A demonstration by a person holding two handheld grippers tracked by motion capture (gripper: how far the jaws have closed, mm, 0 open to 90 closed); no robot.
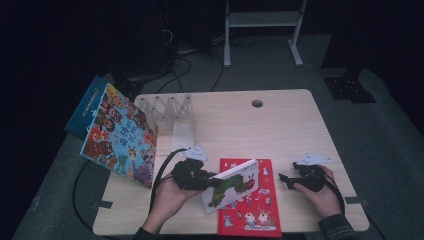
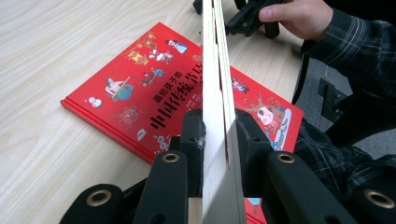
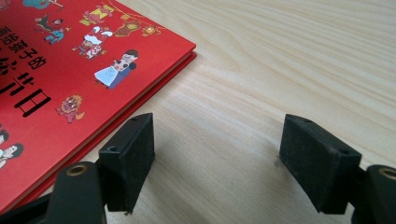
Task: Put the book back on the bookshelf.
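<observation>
A: What is the table (image 1: 280, 125) like?

B: It is pale wood with thin lines in it, smooth and flat. It has a small round hole (image 1: 257, 103) far ahead of both tools. The room is dark, with a grey floor (image 1: 390, 150) and a white metal frame (image 1: 262, 30) at the back.

A: What does the left gripper (image 1: 212, 179) hold?

B: Its 2 black jaws are squeezed tight on the white caterpillar book (image 1: 231, 186). In the left gripper view the book's (image 2: 219, 116) edge stands up straight between them. It looks thick and stiff, like cardboard.

A: What is under it?

B: A flat red picture book (image 1: 250, 210) lies on the table, just below that gripper. It is shiny, with small cartoon people on it.

A: And the right gripper (image 1: 284, 178)?

B: Its jaws stand wide apart with nothing between them (image 3: 215, 158). They are low over bare wood, and the red book's (image 3: 70, 70) corner is right beside 1 jaw.

A: Anything else?

B: Far off past the left gripper, a clear plastic rack (image 1: 167, 107) stands. A bright monster book (image 1: 122, 135) leans just beside it, with a blue book (image 1: 85, 107) behind.
</observation>
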